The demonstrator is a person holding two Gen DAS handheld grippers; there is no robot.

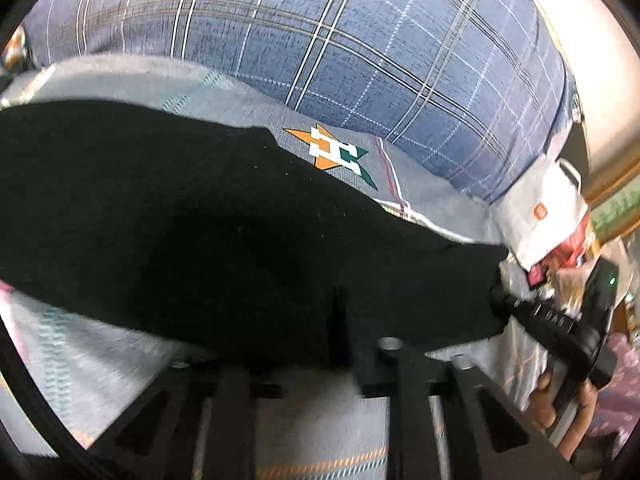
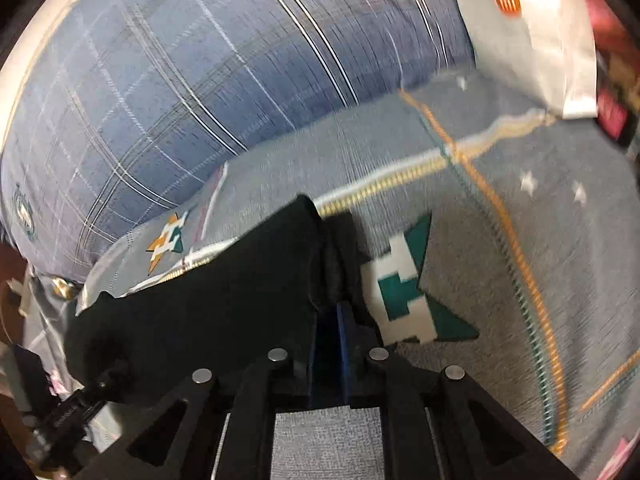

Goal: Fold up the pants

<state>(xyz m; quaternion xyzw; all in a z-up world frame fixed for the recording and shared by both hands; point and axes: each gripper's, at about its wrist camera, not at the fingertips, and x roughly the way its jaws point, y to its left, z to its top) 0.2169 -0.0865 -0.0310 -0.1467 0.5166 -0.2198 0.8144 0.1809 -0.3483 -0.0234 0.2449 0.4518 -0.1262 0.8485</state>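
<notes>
fingers of the right gripper (image 2: 334,280) sit nearly together, clamped on a bunched edge of the black pants (image 2: 208,304); blue pads show just behind the pinch. the cloth gathers into a thick ridge at the bite, not a flat layer.

left gripper (image 1: 340,320): fingers partly apart, dark against the dark cloth. the pants (image 1: 192,216) lie over or between them, but i cannot tell whether the pads press on fabric at all. blur makes it worse.

pants stretch as a long black band between the two tools, draped across the grey bedsheet (image 2: 500,240) with its star prints, one end toward the right gripper (image 1: 560,320) seen at the left camera's edge.

risks, as i judge them:
- left side looks loose. if the right pulls now, that end drags or drops and the fold comes out skewed.
- right pinch holds a bunch, so layers may slip out unevenly and leave a crease.
- black on black hides the hem; a re-grip could catch one layer only.

further back, the blue plaid quilt (image 1: 360,52) rises just behind the pants; a carried edge could snag there. white bag (image 1: 544,216) beyond, clear of the work.
</notes>
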